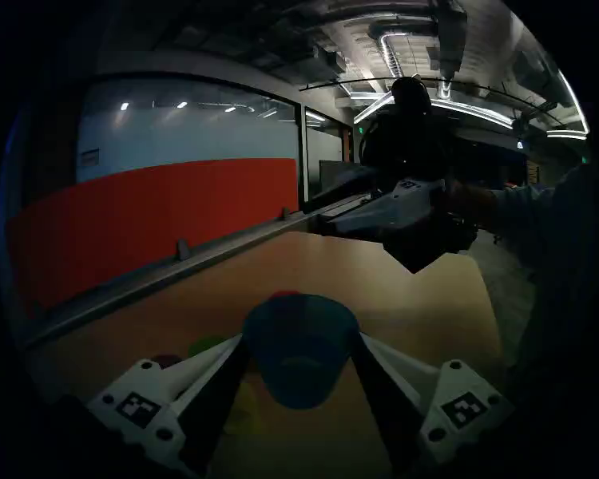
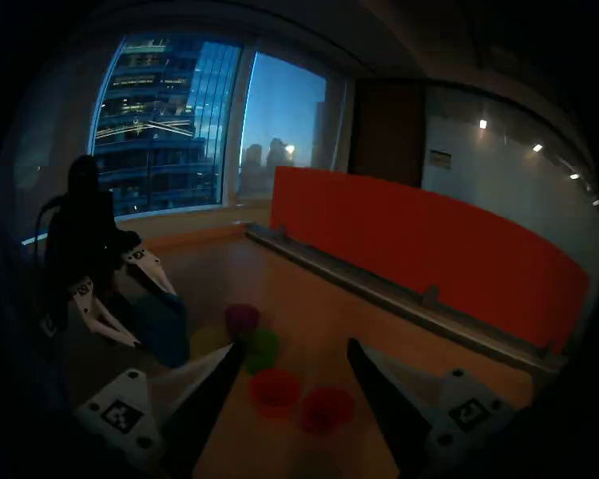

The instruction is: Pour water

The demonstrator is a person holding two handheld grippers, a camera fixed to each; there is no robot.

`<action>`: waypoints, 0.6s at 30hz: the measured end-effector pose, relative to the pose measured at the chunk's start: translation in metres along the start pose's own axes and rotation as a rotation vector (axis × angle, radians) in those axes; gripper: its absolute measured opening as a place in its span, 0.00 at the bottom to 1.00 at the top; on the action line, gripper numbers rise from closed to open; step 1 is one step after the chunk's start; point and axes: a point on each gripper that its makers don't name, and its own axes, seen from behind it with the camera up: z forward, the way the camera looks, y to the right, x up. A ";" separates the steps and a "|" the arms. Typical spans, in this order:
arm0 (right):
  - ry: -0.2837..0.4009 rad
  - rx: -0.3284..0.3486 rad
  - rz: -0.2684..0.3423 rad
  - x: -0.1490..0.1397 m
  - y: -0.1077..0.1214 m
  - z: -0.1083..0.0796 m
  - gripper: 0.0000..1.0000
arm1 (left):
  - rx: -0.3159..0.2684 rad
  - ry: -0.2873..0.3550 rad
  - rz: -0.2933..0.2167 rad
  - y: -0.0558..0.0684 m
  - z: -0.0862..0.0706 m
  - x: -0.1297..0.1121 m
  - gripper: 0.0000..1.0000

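Note:
A blue cup (image 1: 301, 363) sits between the fingers of my left gripper (image 1: 299, 339), which is shut on it, low over the wooden table (image 1: 427, 303). In the right gripper view the same blue cup (image 2: 168, 339) hangs in the left gripper (image 2: 154, 319) at the far left. My right gripper (image 2: 295, 345) is open with nothing between its fingers, above a purple cup (image 2: 242, 317), a green cup (image 2: 262, 348) and two red cups (image 2: 275, 389) (image 2: 327, 407). The left gripper view has the right gripper (image 1: 319, 215) raised over the table, held by a hand (image 1: 467, 203).
An orange partition (image 1: 164, 215) with a metal rail (image 1: 220, 251) runs along the table's far side. A green cup (image 1: 206, 345) and a dark cup (image 1: 167, 361) stand left of the blue one. Windows (image 2: 168, 128) lie beyond the table's end. The room is dim.

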 end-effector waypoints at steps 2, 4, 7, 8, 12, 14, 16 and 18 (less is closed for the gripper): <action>-0.001 0.002 -0.001 0.001 0.000 0.002 0.97 | 0.013 0.011 0.001 -0.006 -0.005 0.006 0.85; -0.002 0.004 -0.001 0.000 -0.001 0.003 0.96 | 0.028 0.022 0.002 -0.012 -0.011 0.011 0.85; -0.007 0.008 -0.002 -0.001 -0.001 0.006 0.96 | 0.050 0.036 0.004 -0.020 -0.018 0.017 0.86; -0.009 0.010 -0.002 -0.002 -0.002 0.007 0.96 | 0.057 0.039 0.005 -0.022 -0.021 0.019 0.86; -0.017 0.017 -0.006 -0.005 -0.003 0.012 0.96 | 0.086 0.046 0.012 -0.033 -0.031 0.025 0.86; -0.020 0.024 -0.005 -0.006 -0.005 0.015 0.96 | 0.101 0.050 0.014 -0.038 -0.035 0.027 0.86; -0.024 0.032 -0.005 -0.007 -0.006 0.018 0.96 | 0.118 0.055 0.015 -0.044 -0.039 0.030 0.86; -0.029 0.040 -0.005 -0.009 -0.008 0.021 0.96 | 0.134 0.063 0.015 -0.049 -0.044 0.032 0.86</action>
